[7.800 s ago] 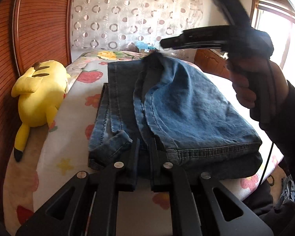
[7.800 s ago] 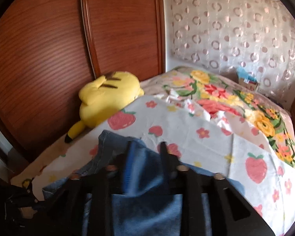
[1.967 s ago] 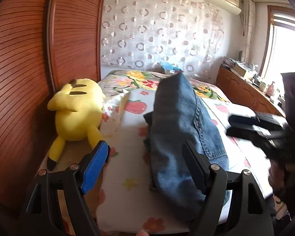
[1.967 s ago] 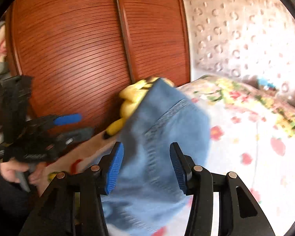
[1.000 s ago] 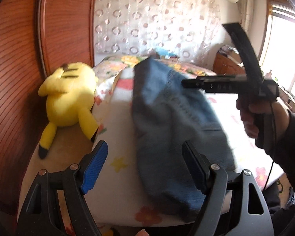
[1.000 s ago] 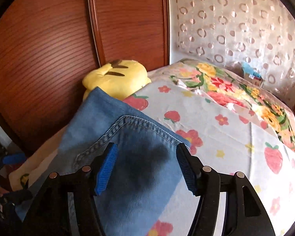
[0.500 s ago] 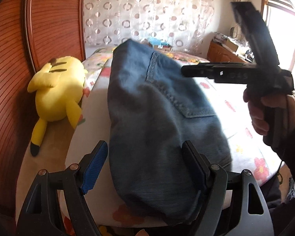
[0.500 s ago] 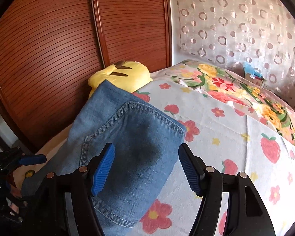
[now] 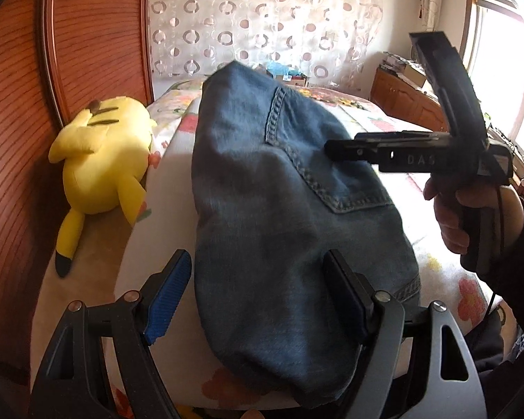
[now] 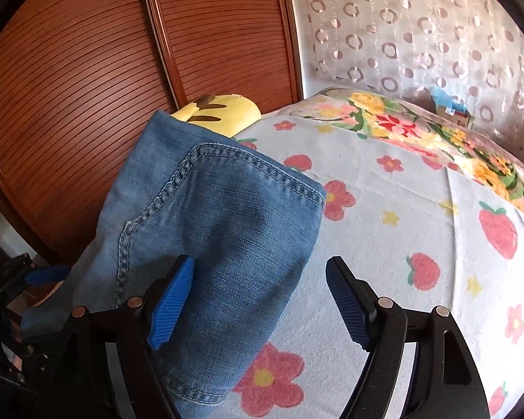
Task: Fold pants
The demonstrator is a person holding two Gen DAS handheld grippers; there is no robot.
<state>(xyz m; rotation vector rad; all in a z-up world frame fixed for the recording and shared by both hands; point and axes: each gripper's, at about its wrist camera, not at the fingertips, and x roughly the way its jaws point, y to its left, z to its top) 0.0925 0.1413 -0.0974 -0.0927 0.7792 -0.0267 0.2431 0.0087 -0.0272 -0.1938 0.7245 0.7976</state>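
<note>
The folded jeans (image 9: 279, 209) lie on the bed (image 10: 419, 216), near its foot end, as a thick bundle with a back pocket facing up. In the left wrist view the left claw (image 9: 258, 296) is spread wide, its fingers apart on either side of the near end of the bundle, holding nothing. Whether the fingers touch the denim or hover just above it cannot be made out. The right claw (image 9: 335, 146) shows in that same view from the side, held in a hand (image 9: 471, 209) over the far right part of the jeans; edge-on, its fingers cannot be told apart there.

In the right wrist view the right claw (image 10: 260, 300) is spread wide too and grips nothing. The jeans (image 10: 206, 244) sit under and behind its left finger, while its right finger stands over the flowered sheet. A yellow plush toy (image 9: 101, 153) lies beside the jeans, next to the wooden wardrobe (image 10: 122, 70); from the right wrist only its head (image 10: 220, 108) peeks over the denim. The near edge of the bundle is cut off by the claw frame in both views.
</note>
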